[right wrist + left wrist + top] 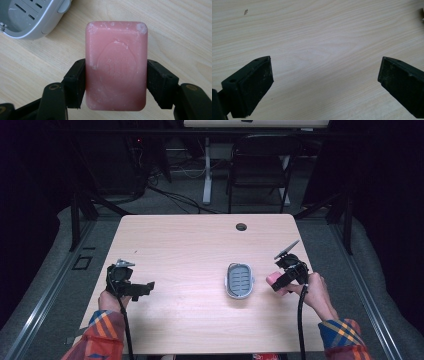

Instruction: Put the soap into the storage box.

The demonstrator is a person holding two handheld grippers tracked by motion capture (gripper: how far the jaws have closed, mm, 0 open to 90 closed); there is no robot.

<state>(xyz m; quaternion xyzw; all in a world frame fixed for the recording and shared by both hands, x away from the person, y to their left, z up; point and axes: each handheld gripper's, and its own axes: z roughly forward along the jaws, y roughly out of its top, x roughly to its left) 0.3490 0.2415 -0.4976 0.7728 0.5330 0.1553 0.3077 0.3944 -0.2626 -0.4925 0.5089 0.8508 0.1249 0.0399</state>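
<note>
A pink bar of soap (116, 66) sits clamped between the two jaws of the right tongs (116, 83), which press on its long sides near its lower half; the upper half sticks out past the jaw tips. In the high view the right tongs (281, 281) hang near the desk's right edge, with the soap (273, 278) showing as a small pink patch at their tip. Just beside it, toward the middle of the desk (200, 250), lies a grey soap dish (239, 280) with slots in its floor. The right gripper view shows the dish (30, 17) at its upper left corner, apart from the soap, and an oval stamp pressed into the soap's face. The left tongs (145, 287) are near the desk's left edge. In the left gripper view they (324, 80) stand wide apart over bare wood.
</note>
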